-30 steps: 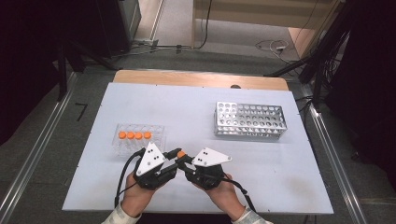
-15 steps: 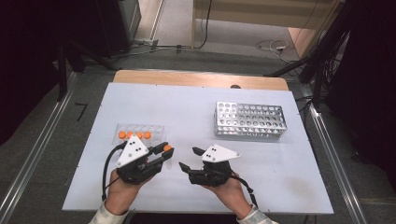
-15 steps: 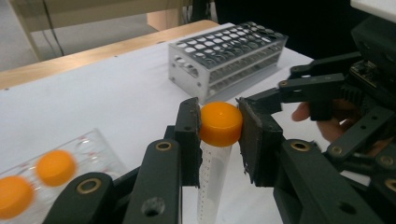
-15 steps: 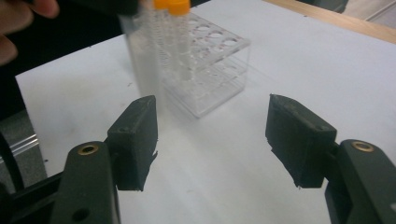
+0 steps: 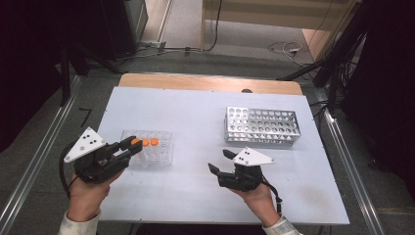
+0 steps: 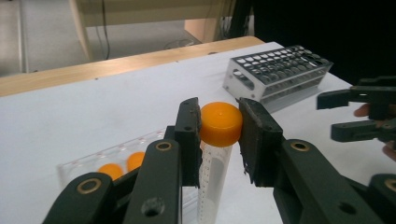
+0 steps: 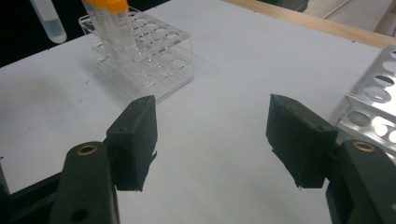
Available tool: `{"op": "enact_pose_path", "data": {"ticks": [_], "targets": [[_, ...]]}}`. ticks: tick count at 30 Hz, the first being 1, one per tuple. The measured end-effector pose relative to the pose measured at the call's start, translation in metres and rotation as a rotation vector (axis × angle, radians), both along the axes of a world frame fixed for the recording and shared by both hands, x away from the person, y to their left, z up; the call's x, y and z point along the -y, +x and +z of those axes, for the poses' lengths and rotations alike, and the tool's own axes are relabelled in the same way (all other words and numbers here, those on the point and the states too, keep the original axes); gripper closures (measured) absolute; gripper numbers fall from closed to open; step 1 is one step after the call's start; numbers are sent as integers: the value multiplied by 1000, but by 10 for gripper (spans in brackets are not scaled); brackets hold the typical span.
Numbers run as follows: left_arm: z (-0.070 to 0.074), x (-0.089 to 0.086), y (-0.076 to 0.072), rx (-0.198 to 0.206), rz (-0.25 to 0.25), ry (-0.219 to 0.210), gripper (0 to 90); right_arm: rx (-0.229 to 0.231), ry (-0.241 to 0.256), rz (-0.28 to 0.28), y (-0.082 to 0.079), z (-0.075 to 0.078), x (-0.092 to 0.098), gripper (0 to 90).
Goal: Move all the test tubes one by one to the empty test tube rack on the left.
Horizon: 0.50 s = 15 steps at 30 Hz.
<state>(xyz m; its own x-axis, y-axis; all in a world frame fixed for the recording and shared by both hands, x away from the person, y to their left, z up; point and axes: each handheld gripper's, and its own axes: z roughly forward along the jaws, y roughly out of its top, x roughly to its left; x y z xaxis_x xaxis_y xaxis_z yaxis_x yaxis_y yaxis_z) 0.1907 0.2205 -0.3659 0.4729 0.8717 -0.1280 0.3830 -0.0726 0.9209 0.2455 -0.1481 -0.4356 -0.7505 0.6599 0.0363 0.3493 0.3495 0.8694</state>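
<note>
- One white table [image 5: 195,122] carried everything, with its wooden edge at 12 o'clock in the high view; it left a broad bare stretch between the two racks, probably as working room for both hands.
- The metal rack [image 5: 261,126] sat at about 2 o'clock from the table's middle, its holes all unfilled as far as I could tell, so I judged it the likely place for tubes to go.
- The clear plastic rack [image 5: 155,152] sat at about 8 o'clock from the table's middle, well apart from the metal one, with two orange-capped tubes [image 5: 149,142] standing upright in it.
- The left hand-held gripper [image 6: 219,128] hung just at 9 o'clock of the clear rack, its jaws closed onto the orange cap of the held tube [image 6: 212,177]; gripping the cap let the clear body hang straight down, free of the table.
- The held tube lay squarely between those jaws, cap pinched on both sides, its rounded tip showing at 11 o'clock in the right gripper view.
- The right hand-held gripper [image 5: 219,161] waited at 5 o'clock from the table's middle, jaws spread wide and holding nothing, pointed toward 10 o'clock, seemingly ready to receive.
</note>
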Motion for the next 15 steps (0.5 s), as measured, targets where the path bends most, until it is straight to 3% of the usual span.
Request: {"op": "enact_pose_path", "data": {"ticks": [15], "targets": [[-7, -32, 9, 4, 155, 28, 699, 1, 9, -78, 6, 1, 32, 323]]}}
